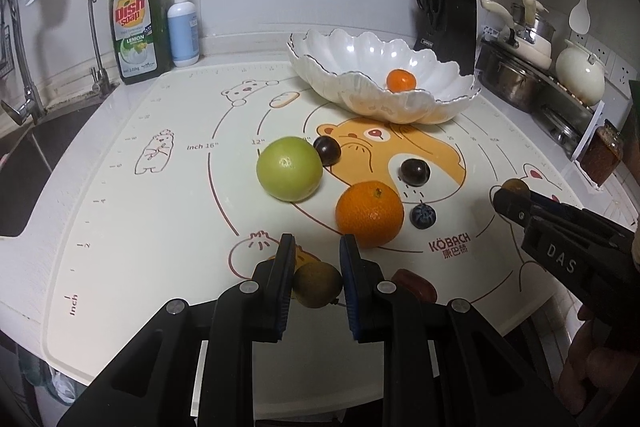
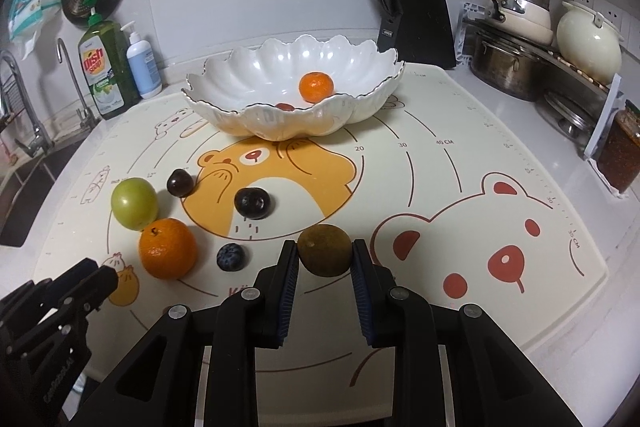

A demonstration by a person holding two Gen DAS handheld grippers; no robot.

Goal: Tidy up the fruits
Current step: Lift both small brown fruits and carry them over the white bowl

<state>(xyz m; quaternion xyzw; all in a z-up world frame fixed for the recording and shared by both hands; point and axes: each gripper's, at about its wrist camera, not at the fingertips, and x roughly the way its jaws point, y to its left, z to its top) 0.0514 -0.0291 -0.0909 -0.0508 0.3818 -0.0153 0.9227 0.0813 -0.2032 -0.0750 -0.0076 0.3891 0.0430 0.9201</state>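
Observation:
A small brown-green round fruit [image 1: 318, 285] sits between the pads of my left gripper [image 1: 317, 239], which is shut on it low over the mat's near edge. My right gripper [image 2: 324, 245] is shut on a similar brown fruit [image 2: 325, 250] and holds it above the mat; in the left wrist view it shows at the right [image 1: 506, 193]. A white scalloped bowl [image 2: 280, 125] at the back holds a mandarin [image 2: 316, 87] and a red date [image 2: 285, 105]. On the mat lie a green fruit [image 1: 289, 169], an orange [image 1: 369, 213], two dark plums [image 1: 327, 150] [image 1: 415, 171], a blueberry [image 1: 423, 215] and a red date [image 1: 414, 285].
The cream bear-print mat [image 2: 460, 187] covers the counter. A sink [image 1: 24, 179] and tap lie to the left, with dish soap [image 1: 138, 27] and a pump bottle behind. A knife block [image 2: 416, 19], pots [image 2: 508, 67] and a jar [image 2: 622, 151] stand at the back right.

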